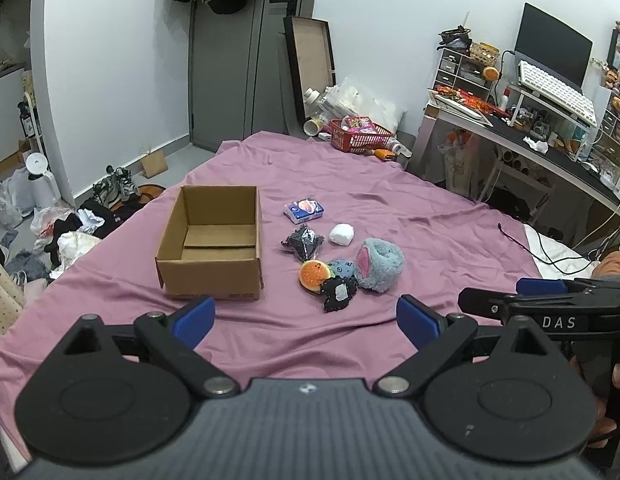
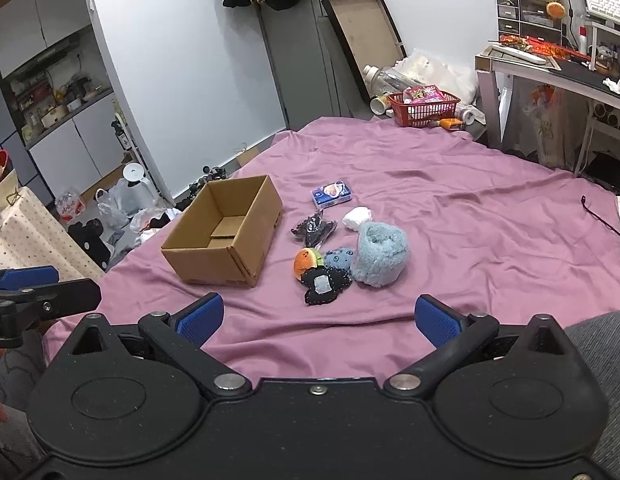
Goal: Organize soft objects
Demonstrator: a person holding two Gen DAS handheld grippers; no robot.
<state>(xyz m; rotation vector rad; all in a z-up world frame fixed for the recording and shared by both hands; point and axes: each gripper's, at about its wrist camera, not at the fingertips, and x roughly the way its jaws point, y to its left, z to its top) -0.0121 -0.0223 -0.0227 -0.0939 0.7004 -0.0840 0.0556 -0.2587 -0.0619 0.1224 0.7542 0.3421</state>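
"What's on the purple sheet (image 2: 449, 208)?"
"An open cardboard box (image 2: 226, 232), empty. Just beside it, a fluffy blue sock roll (image 2: 379, 256) and small plush toys."
"The right gripper (image 2: 317, 322)?"
"Spread wide, holding nothing."

I hold my left tool (image 1: 306, 316) low and level, its blue-padded fingers (image 1: 194, 316) spread wide with nothing between them. My right tool (image 2: 319, 318) sits beside it at about the same height, its fingers (image 2: 437, 320) equally wide apart and empty. From the left camera, my right tool juts in at the right edge, with my hand (image 1: 613, 392) wrapped around its grip.
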